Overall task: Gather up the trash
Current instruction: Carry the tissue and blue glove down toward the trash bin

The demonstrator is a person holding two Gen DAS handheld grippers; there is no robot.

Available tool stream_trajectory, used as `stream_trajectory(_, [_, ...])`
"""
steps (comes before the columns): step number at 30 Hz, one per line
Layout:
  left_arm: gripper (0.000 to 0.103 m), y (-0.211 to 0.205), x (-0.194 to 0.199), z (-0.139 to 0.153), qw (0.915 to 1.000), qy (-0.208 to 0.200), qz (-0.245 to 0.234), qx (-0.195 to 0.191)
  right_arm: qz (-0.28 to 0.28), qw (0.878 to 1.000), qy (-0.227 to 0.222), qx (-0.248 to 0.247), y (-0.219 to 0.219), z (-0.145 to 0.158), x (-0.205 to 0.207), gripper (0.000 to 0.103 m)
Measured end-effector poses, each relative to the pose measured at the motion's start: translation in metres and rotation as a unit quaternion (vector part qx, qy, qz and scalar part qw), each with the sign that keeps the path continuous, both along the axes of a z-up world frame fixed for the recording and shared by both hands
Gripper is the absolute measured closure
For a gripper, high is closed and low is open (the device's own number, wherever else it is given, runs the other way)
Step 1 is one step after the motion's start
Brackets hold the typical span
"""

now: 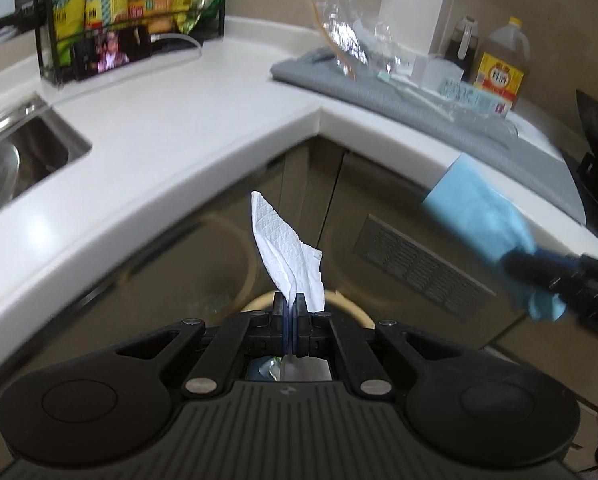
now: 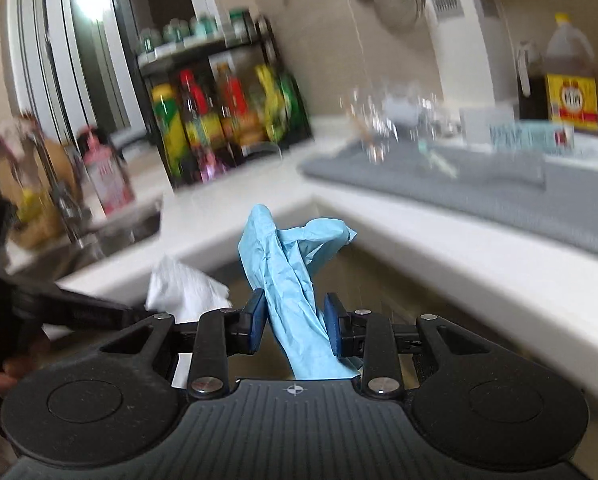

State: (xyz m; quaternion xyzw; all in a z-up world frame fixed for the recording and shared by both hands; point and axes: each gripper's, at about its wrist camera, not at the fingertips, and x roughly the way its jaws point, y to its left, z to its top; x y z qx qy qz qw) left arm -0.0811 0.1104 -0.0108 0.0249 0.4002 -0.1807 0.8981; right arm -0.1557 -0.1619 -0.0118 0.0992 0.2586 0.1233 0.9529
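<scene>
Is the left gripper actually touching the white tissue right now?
Touching. The left wrist view shows the left gripper with its fingers pressed together on the white tissue, which sticks up out of the closed pinch.

Ahead of you the white countertop [image 1: 187,120] wraps an inner corner, and the cabinet doors [image 1: 379,184] beneath close off the low path. Your clearest stretch of counter lies between the sink [image 1: 15,156] and the grey mat [image 1: 439,120]. Clear plastic wrappers [image 1: 347,40], a yellow-labelled jug [image 1: 501,64] and the bottle rack [image 1: 127,12] crowd the back edge.
</scene>
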Motion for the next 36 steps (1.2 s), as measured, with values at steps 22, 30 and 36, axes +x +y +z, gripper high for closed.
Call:
stream_trajectory(22, [0.102,0.008,-0.007,-0.009,0.9997,0.012,-0.012,-0.018,0.007,0.996,0.064,-0.059,0.038,-0.031,0.007,0.075])
stream_trajectory(30, [0.102,0.003,-0.001,-0.013,0.9996,0.022,-0.013,-0.009,0.008,0.996,0.071,-0.053,0.039,-0.034,0.010,0.075])
stream_trajectory(36, [0.102,-0.002,0.004,-0.018,0.9996,0.025,-0.016,-0.002,0.011,0.995,0.076,-0.056,0.039,-0.040,0.011,0.075])
